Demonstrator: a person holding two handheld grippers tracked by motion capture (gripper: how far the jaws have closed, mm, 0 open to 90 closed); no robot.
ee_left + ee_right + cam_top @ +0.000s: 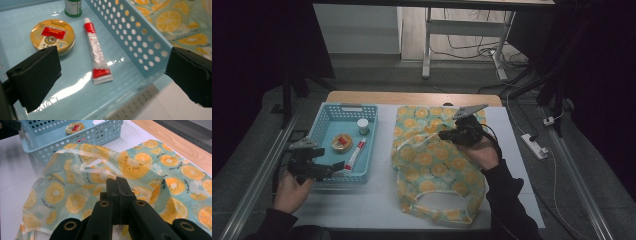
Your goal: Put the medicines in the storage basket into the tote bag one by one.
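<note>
A light blue perforated basket [347, 106] [140, 32] [75, 137] stands at the table's left. In it lie a round gold tin [341, 142] [52, 36] [74, 128], a red and white tube [355, 154] [97, 57] and a small green-capped bottle [363, 126] [73, 7]. My left gripper [329, 159] [113, 62] hovers open over the basket's near end, nothing between its jaws. To the basket's right lies a teal cloth bag with orange-slice print [432, 170] [62, 195] [170, 22]. My right gripper [443, 134] [117, 181] is shut on a raised fold of that bag.
The white table top [362, 205] has a wooden strip [412, 97] along its far edge. A white power strip [534, 146] with cables lies on the floor to the right. A desk frame's legs [427, 55] stand beyond the table.
</note>
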